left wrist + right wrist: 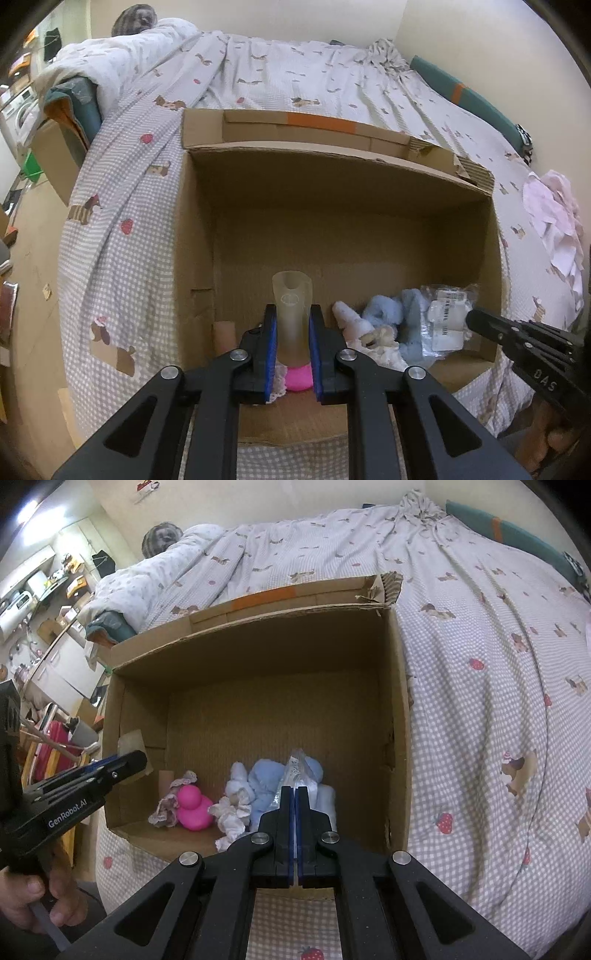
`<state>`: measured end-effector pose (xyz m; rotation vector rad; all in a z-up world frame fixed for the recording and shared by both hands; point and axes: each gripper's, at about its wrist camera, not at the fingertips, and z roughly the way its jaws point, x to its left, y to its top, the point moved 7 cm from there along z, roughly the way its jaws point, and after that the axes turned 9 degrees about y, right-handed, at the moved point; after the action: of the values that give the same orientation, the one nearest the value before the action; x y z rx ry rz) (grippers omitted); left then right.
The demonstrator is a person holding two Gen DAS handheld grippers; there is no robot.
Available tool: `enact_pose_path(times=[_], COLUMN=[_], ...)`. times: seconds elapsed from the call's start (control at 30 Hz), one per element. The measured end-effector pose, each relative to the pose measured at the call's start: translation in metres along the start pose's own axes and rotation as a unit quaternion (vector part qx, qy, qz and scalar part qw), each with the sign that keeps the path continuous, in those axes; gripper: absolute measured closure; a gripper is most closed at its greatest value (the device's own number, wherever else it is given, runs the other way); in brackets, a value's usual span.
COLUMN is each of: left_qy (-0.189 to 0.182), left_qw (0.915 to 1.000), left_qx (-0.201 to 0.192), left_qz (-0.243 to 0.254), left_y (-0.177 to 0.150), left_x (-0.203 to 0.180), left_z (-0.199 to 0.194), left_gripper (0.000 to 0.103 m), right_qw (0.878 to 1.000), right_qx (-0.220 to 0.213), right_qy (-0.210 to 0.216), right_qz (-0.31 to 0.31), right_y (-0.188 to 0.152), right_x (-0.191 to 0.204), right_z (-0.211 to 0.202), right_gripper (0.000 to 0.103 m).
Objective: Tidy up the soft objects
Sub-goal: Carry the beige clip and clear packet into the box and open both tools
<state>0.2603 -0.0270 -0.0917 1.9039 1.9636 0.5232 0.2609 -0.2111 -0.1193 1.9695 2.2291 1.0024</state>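
While gripped, translucent tube (292, 317), pink duck (192, 808), corrugated box (258, 627).

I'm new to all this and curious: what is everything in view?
Cardboard box: 1, brown, on the bed.
Bedspread: 1, checked grey-white, under box.
Toy duck: 1, pink, box's near left.
Lacy cloth: 1, pale, against the duck.
Plush toy: 1, blue, box's near middle.
Frilly cloth: 1, white, between duck and plush.
Plastic packet: 1, clear, on the plush.
Crumpled cloth: 1, pale pink, bed's right side.
Soft tube: 1, translucent, in the left claw.
Left claw: 1, black, shut on the tube.
Right claw: 1, black, apparently pinching the packet.
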Motion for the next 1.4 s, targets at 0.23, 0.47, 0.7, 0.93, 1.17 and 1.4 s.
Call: enact_pose_path(times=[0.23,0.47,0.7,0.93,1.17,1.4], left_qy=[0.0,0.002,0.001,0.009,0.017,0.039], left_qw=[1.0,0.9998,0.9996,0.9997,0.9996,0.999], left_qx=[-0.003,0.003,0.008,0.001,0.004,-0.014], left_qz=[0.009,0.017,0.029,0.024,0.023,0.02], left_y=[-0.004,-0.007,-0.009,-0.007,-0.009,-0.01], left_x=[-0.007,-0.011,-0.016,-0.014,-0.012,0.0], left_z=[0.001,0.005,0.006,0.0,-0.004,-0.019], left_gripper=[0.086,0.081,0.077,0.056,0.048,0.048], right_qw=[0.999,0.999,0.999,0.999,0.999,1.0], right_qx=[0.017,0.024,0.034,0.039,0.034,0.004], right_qy=[-0.024,-0.03,-0.033,-0.016,-0.005,0.007], right_qz=[-0.014,-0.017,-0.01,0.007,0.012,0.014], right_y=[-0.005,-0.007,-0.01,-0.009,-0.007,-0.003], right_x=[-0.001,-0.001,-0.002,-0.005,-0.004,0.001], right_z=[0.005,0.006,0.013,0.014,0.012,0.0], right_gripper=[0.1,0.1,0.1,0.1,0.076,0.031])
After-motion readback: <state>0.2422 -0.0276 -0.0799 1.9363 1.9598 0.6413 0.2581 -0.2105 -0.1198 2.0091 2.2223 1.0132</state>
